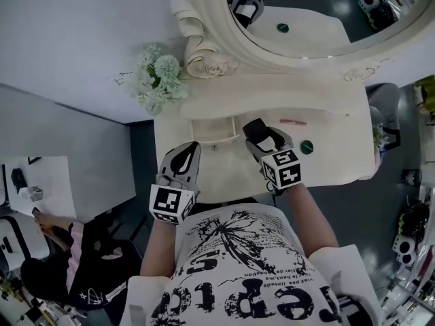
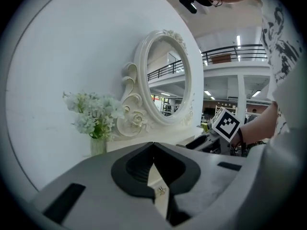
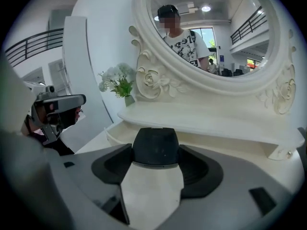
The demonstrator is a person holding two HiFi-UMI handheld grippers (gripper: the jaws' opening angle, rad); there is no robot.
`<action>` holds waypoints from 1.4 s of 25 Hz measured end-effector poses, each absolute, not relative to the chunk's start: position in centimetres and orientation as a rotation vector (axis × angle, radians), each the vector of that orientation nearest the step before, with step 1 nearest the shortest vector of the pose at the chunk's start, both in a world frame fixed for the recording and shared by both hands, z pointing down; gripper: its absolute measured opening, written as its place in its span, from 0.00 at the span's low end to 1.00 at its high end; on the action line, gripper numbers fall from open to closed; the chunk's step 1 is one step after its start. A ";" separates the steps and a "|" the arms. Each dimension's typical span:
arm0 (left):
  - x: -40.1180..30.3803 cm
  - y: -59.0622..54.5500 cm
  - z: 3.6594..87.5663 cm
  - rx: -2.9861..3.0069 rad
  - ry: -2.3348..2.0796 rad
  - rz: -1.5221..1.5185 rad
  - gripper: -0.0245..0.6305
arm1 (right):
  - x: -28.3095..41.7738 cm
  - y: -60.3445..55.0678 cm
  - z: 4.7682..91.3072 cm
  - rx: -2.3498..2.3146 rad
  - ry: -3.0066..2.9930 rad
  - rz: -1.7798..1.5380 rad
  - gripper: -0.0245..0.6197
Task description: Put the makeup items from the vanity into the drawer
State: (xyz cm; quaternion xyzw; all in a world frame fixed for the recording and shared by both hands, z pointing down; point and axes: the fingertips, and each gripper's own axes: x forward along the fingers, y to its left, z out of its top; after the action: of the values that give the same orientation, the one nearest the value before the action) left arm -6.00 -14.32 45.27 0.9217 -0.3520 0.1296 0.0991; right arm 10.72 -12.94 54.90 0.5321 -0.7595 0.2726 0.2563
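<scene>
Progress looks early: right tongs (image 1: pixel 259 136) grip a dark case (image 3: pixel 155 146) over the surface (image 1: pixel 333 148) middle, and left tongs (image 1: pixel 188 152) are closed, empty. Pink stick (image 1: pixel 293 121) and green pot (image 1: pixel 307 147) wait toward the right edge.

Right hand-held gripper (image 3: pixel 156 146): jaws clamped on a black round-topped item (image 3: pixel 156 152), 1 dark pad against each side. Cream desk (image 3: pixel 93 145) shows through the gap below the item. Ahead is the desk's raised back shelf (image 3: pixel 206 121), and above it an oval mirror (image 3: pixel 211 28) in a carved cream frame with rose reliefs. White flowers (image 3: pixel 116 82) in a vase (image 3: pixel 128 100) stand at the shelf's left end. The mirror reflects a person (image 3: pixel 182 42) in a dark cap and printed tee.
</scene>
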 end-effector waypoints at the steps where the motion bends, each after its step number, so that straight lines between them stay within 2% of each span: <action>1: -6.5 -14.4 45.0 2.723 -1.059 0.372 0.07 | 9.8 -13.3 54.7 1.420 -2.076 0.729 0.54; 10: -12.4 -15.4 43.6 2.659 -1.266 0.324 0.07 | 2.2 -16.0 55.0 1.170 -2.147 0.704 0.54; 18: -15.0 -15.1 44.3 2.599 -1.334 0.324 0.07 | -1.2 -16.5 56.4 1.080 -2.163 0.737 0.54; 27: -13.9 -14.7 44.3 2.623 -1.291 0.317 0.07 | 0.5 -16.6 55.3 1.235 -2.147 0.651 0.55; 35: -10.0 -14.3 44.2 2.686 -1.165 0.321 0.07 | 6.7 -14.8 54.7 1.421 -2.071 0.679 0.55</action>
State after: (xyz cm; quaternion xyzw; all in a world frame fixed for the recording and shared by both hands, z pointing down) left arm -9.97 -14.26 44.24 0.9075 -0.3938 0.1085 0.0979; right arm 6.67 -14.85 54.72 0.5265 -0.7672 0.2514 0.2665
